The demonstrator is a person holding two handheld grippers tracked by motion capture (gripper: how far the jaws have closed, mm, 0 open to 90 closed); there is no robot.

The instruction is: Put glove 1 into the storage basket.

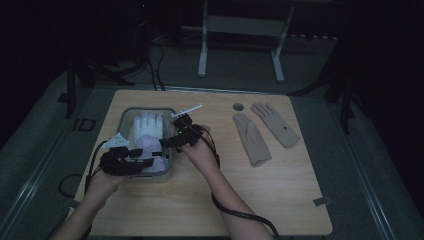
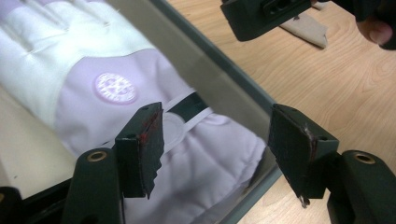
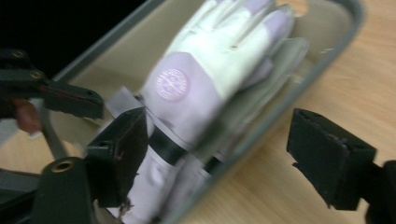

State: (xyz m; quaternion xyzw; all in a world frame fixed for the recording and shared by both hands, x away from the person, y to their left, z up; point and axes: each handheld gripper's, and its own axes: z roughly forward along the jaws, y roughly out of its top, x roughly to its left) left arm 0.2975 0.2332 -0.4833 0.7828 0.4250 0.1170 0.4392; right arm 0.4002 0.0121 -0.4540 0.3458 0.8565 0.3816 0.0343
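A white and lilac glove point(image 1: 147, 131) with a round badge lies in a clear grey-rimmed tray point(image 1: 125, 113) at the table's left. In the right gripper view the glove point(image 3: 196, 79) rests on a second, paler glove point(image 3: 275, 60). My left gripper point(image 1: 149, 163) hovers at the tray's near end, open. One of its jaws is over the glove's cuff point(image 2: 201, 154) and the other is outside the tray wall point(image 2: 219, 70). My right gripper point(image 1: 166, 142) is held at the tray's right rim, open, its jaws wide on either side of the rim point(image 3: 299, 88) and gripping nothing.
Two beige gloves point(image 1: 252, 134) point(image 1: 276, 125) lie side by side on the wooden table at the right, near a round cable hole point(image 1: 238, 106). Bare tabletop point(image 1: 280, 200) stretches in front. A cable point(image 1: 240, 215) trails from the right gripper along the forearm.
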